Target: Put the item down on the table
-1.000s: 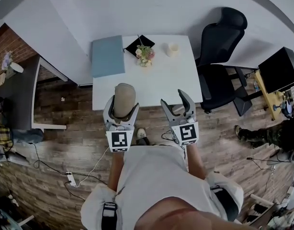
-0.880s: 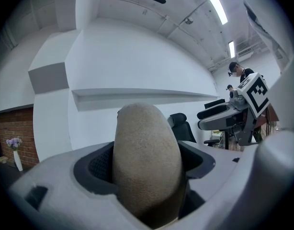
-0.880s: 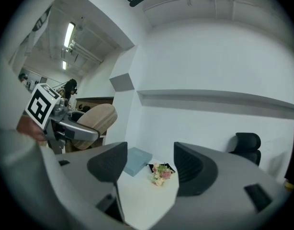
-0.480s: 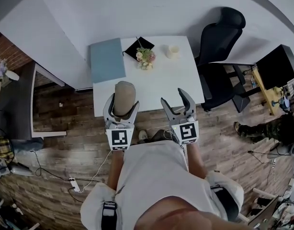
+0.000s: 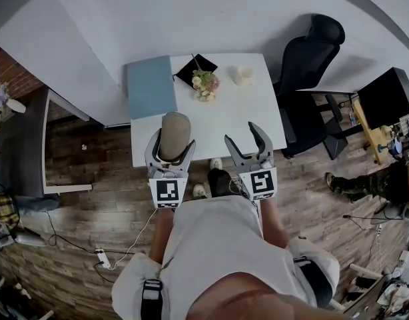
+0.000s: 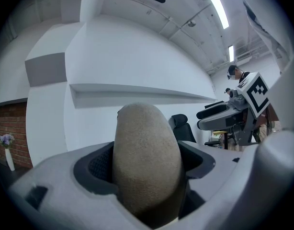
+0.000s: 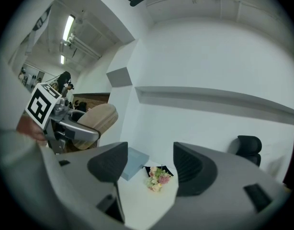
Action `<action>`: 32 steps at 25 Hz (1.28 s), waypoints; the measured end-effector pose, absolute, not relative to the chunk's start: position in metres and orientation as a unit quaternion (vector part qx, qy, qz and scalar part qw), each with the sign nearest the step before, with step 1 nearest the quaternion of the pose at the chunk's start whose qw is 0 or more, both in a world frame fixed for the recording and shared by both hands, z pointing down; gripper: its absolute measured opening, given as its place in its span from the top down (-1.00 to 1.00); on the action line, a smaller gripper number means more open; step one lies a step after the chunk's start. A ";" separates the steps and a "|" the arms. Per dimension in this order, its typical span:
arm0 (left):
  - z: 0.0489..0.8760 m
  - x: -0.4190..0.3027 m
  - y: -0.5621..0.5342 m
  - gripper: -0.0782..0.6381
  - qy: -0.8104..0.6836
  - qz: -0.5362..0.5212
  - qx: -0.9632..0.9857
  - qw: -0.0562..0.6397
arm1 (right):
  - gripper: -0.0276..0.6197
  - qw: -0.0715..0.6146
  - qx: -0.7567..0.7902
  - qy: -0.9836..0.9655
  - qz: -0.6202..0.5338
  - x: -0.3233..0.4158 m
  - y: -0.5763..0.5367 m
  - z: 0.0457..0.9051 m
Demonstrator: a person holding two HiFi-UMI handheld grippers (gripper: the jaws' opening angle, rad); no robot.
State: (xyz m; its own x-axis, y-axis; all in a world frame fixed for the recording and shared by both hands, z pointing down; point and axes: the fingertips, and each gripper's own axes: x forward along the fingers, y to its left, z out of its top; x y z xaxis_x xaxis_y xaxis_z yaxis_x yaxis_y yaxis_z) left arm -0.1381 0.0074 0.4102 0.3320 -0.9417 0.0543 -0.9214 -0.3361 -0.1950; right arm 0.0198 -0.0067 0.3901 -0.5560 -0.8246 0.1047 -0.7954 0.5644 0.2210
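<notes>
A tan, egg-shaped item [image 5: 175,131] stands upright between the jaws of my left gripper [image 5: 171,145], which is shut on it. In the left gripper view the item [image 6: 146,157] fills the gap between the dark pads. It hangs over the near edge of the white table [image 5: 241,115]. My right gripper [image 5: 243,137] is held level beside it, open with nothing between its jaws, which have just been closing a little. Past the right gripper [image 7: 149,164], its own view shows the table [image 7: 137,202] and the held item [image 7: 94,121] at the left.
On the table lie a blue folder [image 5: 151,85], a black square object [image 5: 191,62], a small flower bunch [image 5: 204,84] and a pale cup [image 5: 242,76]. A black office chair [image 5: 304,79] stands at the table's right. A wooden floor lies below, and a grey desk [image 5: 21,139] at the left.
Both grippers have come a little nearer to the table's near edge. The tan item stays in the left gripper, and the right jaws look slightly narrower.
</notes>
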 end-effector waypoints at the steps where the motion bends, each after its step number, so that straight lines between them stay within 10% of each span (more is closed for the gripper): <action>1: 0.410 -0.139 0.005 -0.32 0.574 -0.079 -0.813 0.066 | -0.01 0.097 0.460 -0.879 -0.074 0.019 -0.010 0.390; 32: 0.409 -0.124 -0.141 -0.32 0.608 -0.103 -0.785 0.059 | 0.03 0.078 0.421 -0.902 -0.057 0.030 -0.171 0.392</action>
State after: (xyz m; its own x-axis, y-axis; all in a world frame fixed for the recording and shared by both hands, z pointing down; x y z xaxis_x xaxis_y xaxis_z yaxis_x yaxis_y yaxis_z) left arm -0.1243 -0.1408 0.4092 0.2399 -0.9666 0.0905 -0.9423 -0.2543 -0.2179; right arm 0.0303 -0.1706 0.3924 -0.6335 -0.7681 0.0931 -0.7502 0.6393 0.1690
